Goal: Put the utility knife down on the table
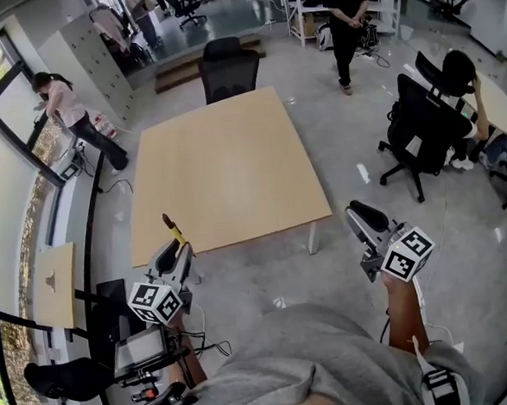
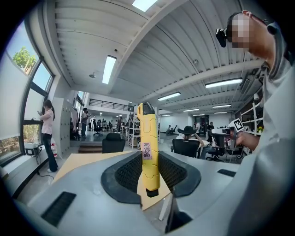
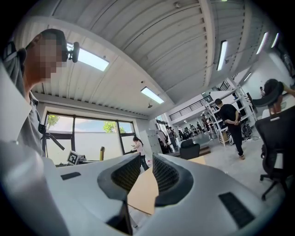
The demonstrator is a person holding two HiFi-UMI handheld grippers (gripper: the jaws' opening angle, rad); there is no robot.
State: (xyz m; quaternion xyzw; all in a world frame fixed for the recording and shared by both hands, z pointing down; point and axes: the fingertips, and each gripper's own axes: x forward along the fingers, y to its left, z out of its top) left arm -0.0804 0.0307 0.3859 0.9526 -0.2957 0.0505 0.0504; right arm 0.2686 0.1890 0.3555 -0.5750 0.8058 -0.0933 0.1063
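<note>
My left gripper (image 1: pixel 177 253) is shut on a yellow utility knife (image 1: pixel 175 231), which stands nearly upright between the black pads with its dark tip up. In the left gripper view the knife (image 2: pixel 148 147) fills the middle, a small label on its body. This gripper hangs just short of the near left corner of the light wooden table (image 1: pixel 225 173). My right gripper (image 1: pixel 358 212) is open and holds nothing, off the table's near right corner. Through the gap between its pads (image 3: pixel 168 177) the table's (image 3: pixel 143 191) corner shows.
A black office chair (image 1: pixel 229 69) stands at the table's far side. A person (image 1: pixel 344 18) stands beyond it, another (image 1: pixel 454 97) sits on a chair at the right, a third (image 1: pixel 65 102) is by the left window. A small wooden board (image 1: pixel 56 285) and a screen (image 1: pixel 141 351) lie at lower left.
</note>
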